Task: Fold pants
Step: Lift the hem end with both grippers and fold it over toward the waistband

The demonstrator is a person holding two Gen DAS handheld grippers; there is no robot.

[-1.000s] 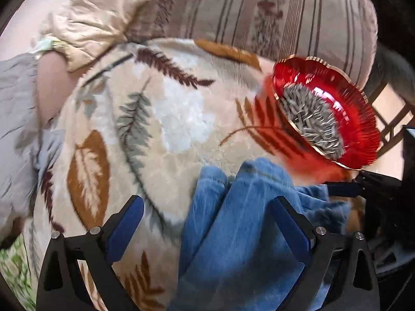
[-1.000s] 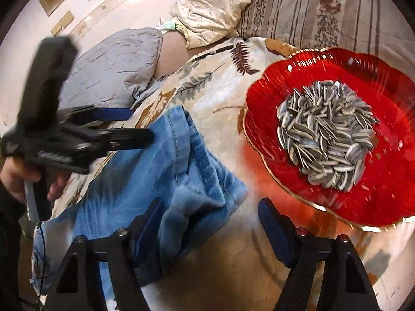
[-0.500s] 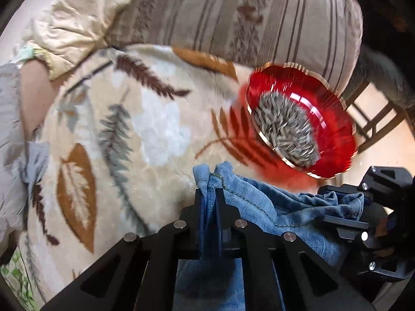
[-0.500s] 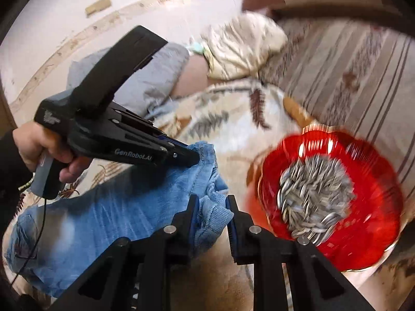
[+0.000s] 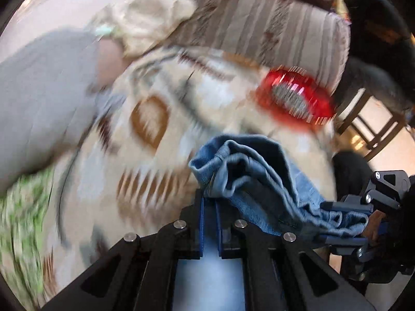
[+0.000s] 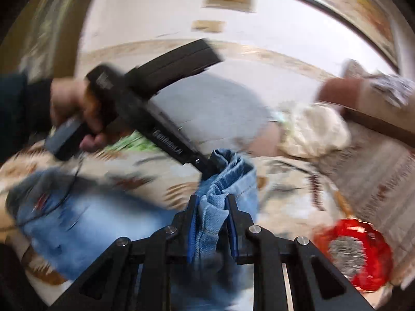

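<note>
Two grippers grip one pair of blue denim pants [image 5: 255, 171], each at its own spot along the bunched edge. In the left wrist view, the left gripper [image 5: 209, 207] has its blue-padded jaws pressed nearly together on a fold of that edge, and the cloth runs off to the right, where the right gripper [image 5: 345, 223] clamps the other gathered end between its flat fingers. The pants hang lifted above one leaf-patterned blanket [image 5: 155, 134]. One red glass dish [image 5: 295, 98] holding seeds sits farther back on the blanket, to the right; the picture is smeared, so the seeds cannot be counted. One cream pillow [image 5: 150, 23], one striped cushion [image 5: 272, 33] and one grey quilted cover [image 5: 44, 90] lie along the far and left sides.

In the right wrist view, the right gripper [image 6: 211, 207] pinches a thick roll of denim; its jaws stand a little apart with the cloth filling the gap. Just beyond, the left gripper [image 6: 207, 168] bites the same edge, held by one hand [image 6: 77, 114] in a dark sleeve. The rest of the pants [image 6: 85, 220] trail down to the left onto the blanket [image 6: 285, 186]. The red dish [image 6: 355, 254] shows at lower right.
</note>
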